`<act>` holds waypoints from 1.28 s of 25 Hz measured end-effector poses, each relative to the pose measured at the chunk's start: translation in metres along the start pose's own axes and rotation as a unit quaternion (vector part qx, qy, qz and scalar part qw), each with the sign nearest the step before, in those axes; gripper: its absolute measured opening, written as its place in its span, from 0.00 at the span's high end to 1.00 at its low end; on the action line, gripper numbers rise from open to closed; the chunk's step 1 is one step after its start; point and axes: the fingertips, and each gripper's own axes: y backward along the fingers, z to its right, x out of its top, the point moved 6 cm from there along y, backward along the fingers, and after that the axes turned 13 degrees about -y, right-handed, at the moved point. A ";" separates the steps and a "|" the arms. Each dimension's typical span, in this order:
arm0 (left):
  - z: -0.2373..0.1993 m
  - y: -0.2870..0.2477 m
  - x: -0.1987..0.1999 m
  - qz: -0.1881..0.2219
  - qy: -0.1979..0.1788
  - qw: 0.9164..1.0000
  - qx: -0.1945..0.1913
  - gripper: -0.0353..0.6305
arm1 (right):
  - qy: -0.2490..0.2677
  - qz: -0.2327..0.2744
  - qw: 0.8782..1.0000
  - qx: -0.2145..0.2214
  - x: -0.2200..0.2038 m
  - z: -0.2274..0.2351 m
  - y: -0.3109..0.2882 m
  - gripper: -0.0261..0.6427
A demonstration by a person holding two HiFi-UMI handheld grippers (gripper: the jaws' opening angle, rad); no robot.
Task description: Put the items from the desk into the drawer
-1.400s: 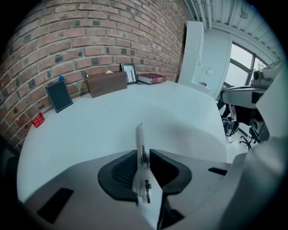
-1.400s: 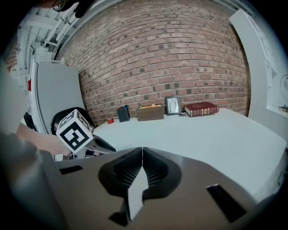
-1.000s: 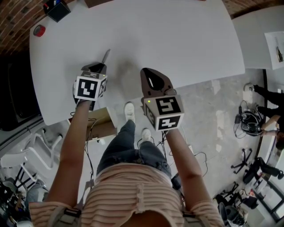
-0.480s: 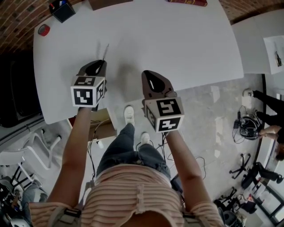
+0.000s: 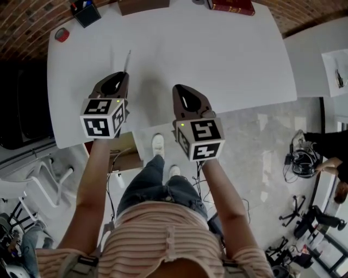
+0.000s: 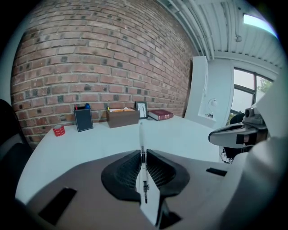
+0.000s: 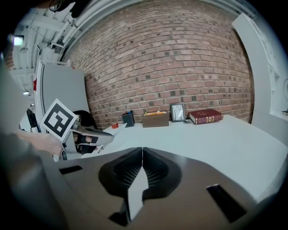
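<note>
My left gripper [image 5: 120,76] is shut on a thin pale pen [image 5: 127,61] that sticks out ahead of the jaws over the white desk [image 5: 217,59]. In the left gripper view the pen [image 6: 141,143] stands upright, pinched between the closed pads. My right gripper [image 5: 182,89] hovers beside it over the desk's near edge, shut with nothing between its jaws [image 7: 142,152]. Along the far edge by the brick wall stand a red tape roll [image 5: 62,34], a black pen holder [image 5: 86,12], a brown box [image 5: 142,5] and a red book [image 5: 231,6]. No drawer shows.
A small picture frame [image 7: 177,112] stands between the brown box [image 7: 155,119] and the book [image 7: 206,116]. A brown box-like thing [image 5: 122,157] sits under the desk's near edge by the person's feet. Chairs, cables and another white table [image 5: 326,49] lie to the right.
The view has tilted so more of the desk's far edge and its items show. The left gripper has shifted slightly left and forward, still holding the pen. The right gripper has barely moved.
</note>
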 end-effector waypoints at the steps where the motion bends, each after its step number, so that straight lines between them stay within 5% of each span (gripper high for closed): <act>1: 0.000 0.004 0.002 0.005 0.000 1.000 0.005 0.88 | 0.001 0.002 1.000 0.002 0.001 -0.001 0.001 0.94; 16: 0.026 0.102 0.004 0.081 0.023 0.993 0.083 0.88 | 0.025 0.034 0.998 0.054 0.000 -0.031 0.040 0.93; 32: 0.077 0.211 -0.029 0.087 0.041 0.983 0.157 0.88 | 0.051 0.044 0.991 0.119 -0.036 -0.073 0.113 0.94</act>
